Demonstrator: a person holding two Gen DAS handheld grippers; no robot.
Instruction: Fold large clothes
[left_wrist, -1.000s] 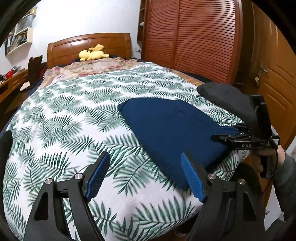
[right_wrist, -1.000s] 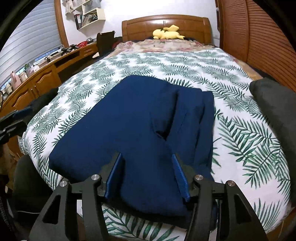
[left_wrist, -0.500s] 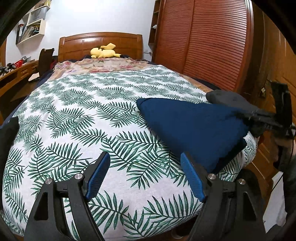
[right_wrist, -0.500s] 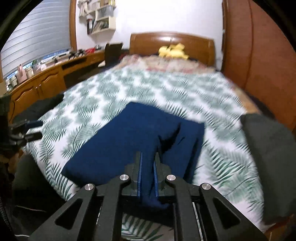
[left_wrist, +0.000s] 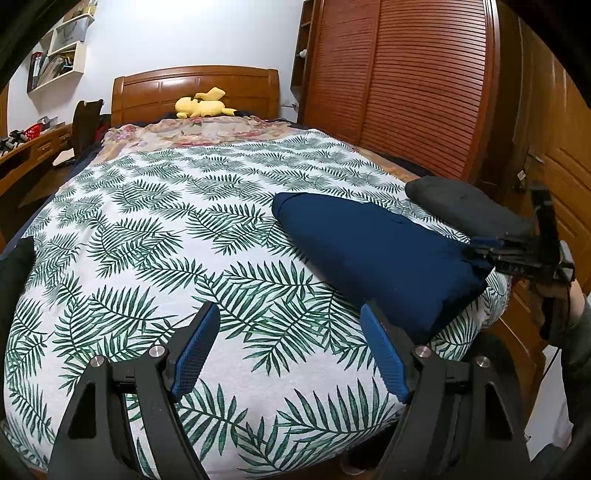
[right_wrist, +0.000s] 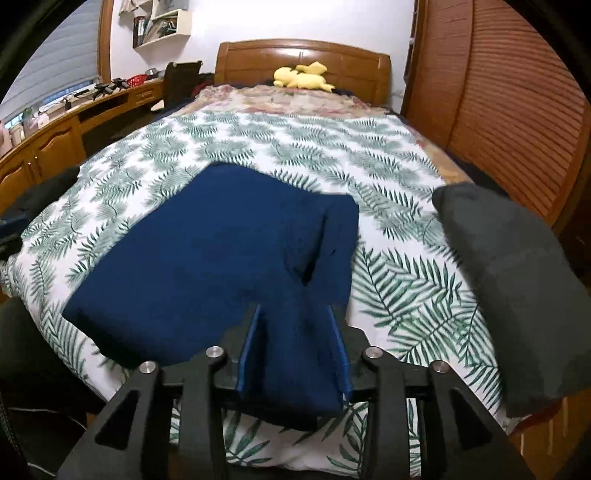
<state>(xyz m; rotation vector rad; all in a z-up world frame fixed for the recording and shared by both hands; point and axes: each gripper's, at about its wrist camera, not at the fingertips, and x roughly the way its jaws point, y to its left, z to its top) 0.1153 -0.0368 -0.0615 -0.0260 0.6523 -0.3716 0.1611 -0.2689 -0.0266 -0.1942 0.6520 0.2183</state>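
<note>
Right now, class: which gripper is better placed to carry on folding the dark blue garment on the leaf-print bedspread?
Right. The right gripper has the dark blue garment bunched between its just-opening jaws; the left gripper hangs open over leaf-print bedspread.

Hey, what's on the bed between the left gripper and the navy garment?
Nothing: only bare leaf-print bedspread separates the open left gripper from the navy garment, seen in the left wrist view.

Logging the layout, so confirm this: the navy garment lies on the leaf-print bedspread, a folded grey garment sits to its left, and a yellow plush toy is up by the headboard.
Wrong on one point: the folded grey garment sits to the right of the navy garment, not its left, as the right wrist view shows. The leaf-print bedspread and the yellow plush toy by the headboard are as stated.
</note>
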